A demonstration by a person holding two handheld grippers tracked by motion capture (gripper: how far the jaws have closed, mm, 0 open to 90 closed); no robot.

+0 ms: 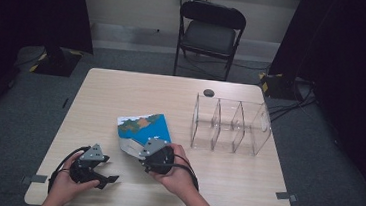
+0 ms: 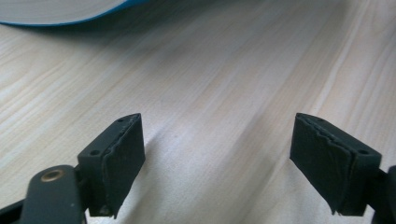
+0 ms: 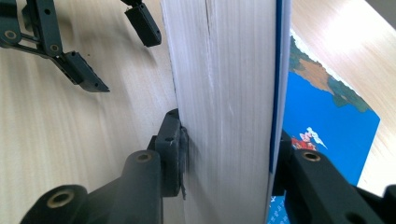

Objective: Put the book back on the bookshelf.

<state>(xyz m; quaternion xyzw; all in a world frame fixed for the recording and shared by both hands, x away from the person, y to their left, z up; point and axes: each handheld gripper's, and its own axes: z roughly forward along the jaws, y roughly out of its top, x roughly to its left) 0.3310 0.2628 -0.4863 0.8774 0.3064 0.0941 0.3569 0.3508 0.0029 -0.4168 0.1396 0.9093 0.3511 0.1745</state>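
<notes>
We see the right hand-held gripper (image 1: pixel 142 152) pinching a thick book (image 1: pixel 143 128) near the middle of the bench (image 1: pixel 173 192). In the right gripper view its two black jaws press on either side of the book (image 3: pixel 224 107): one against the pale block of page edges, the other against the blue picture cover. In the high view the book's near corner seems lifted off the wood, with the far part lower, though we cannot tell from that angle whether the far edge rests on the bench. The cover shows blue with brown and green patches.

The left hand-held gripper (image 1: pixel 102 169) sits near the bench's front left edge, held low over the wood, its jaws spread wide with nothing between them. In the left gripper view the two black pads (image 2: pixel 122 158) stand well apart above bare wood grain, and a blue-edged curve of the book (image 2: pixel 60 14) lies at the top of that view, well apart from the jaws.

To the right of the book stands a clear plastic organiser (image 1: pixel 230 124) with upright dividers, its compartments holding nothing. A small dark disc (image 1: pixel 208 92) lies just behind it. A black folding chair (image 1: pixel 210 32) stands beyond the bench.
</notes>
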